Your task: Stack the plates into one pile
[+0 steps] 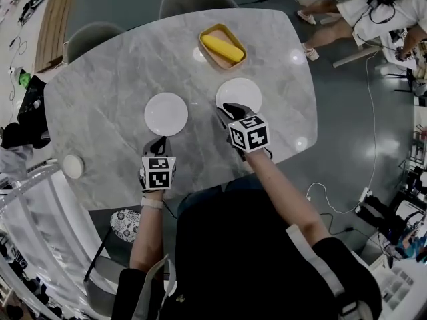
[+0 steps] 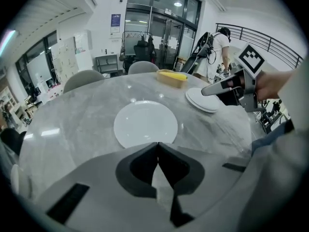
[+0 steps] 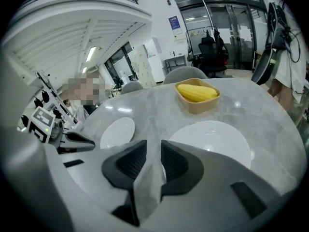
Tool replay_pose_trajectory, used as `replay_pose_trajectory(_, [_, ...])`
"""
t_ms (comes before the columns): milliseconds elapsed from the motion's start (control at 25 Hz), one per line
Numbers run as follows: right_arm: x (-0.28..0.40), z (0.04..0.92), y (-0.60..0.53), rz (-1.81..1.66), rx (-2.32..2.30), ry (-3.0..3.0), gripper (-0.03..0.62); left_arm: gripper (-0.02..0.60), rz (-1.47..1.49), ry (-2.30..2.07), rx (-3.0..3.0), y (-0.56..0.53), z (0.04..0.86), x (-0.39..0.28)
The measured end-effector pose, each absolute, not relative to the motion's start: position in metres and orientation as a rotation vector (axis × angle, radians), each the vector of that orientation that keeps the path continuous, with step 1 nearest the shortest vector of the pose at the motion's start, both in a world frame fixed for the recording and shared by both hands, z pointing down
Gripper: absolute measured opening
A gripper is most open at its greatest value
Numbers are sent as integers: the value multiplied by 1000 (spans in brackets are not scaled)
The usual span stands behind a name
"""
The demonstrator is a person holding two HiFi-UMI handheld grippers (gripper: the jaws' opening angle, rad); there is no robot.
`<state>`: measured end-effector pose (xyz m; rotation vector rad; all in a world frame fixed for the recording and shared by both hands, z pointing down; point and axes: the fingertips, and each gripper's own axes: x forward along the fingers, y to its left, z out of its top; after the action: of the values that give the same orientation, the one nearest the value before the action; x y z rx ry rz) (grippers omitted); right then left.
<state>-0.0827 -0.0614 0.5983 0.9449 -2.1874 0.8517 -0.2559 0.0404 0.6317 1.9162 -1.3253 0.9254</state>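
Two white plates lie flat on the grey marble table (image 1: 100,105) near the middle of the head view. The left plate (image 1: 166,114) and the right plate (image 1: 238,92), up and to its right, are well apart. Both are plain, round, glossy and shallow-rimmed, so they are probably slick and thin at the edge.

The right gripper (image 1: 229,112) hangs just at the right plate's near rim, its jaws a narrow gap apart with nothing between them. The left gripper (image 1: 159,143) sits just below the left plate, its jaws closed tip to tip and empty.

The step in hand looks like reaching for a plate to lift. To do it well, the jaws should widen, one pad should slide under the rim, and the bite should land squarely on the edge — then lift level so the plate cannot tip out. Further up the frame, a yellow tray (image 1: 222,47) lies clear of the path between the plates.
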Motion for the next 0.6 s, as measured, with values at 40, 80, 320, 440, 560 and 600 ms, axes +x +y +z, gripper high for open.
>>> replay_pose_trajectory(40, [-91, 599, -59, 853, 936, -2190, 95, 9, 923, -1333, 1921, 38, 631, -262])
replay_pose_trajectory(80, [-100, 600, -56, 855, 928, -2192, 95, 9, 919, -1339, 1925, 35, 631, -267])
replay_pose_trajectory(320, [-144, 608, -43, 887, 890, -2196, 95, 9, 879, -1347, 1929, 20, 634, -291])
replay_pose_trajectory(440, [-158, 614, -40, 913, 883, -2188, 95, 9, 892, -1353, 1938, 13, 639, -301])
replay_pose_trajectory(560, [-166, 621, -37, 939, 880, -2176, 96, 9, 882, -1348, 1932, 10, 645, -305])
replay_pose_trajectory(600, [-169, 623, -37, 951, 882, -2172, 97, 9, 881, -1344, 1929, 10, 647, -306])
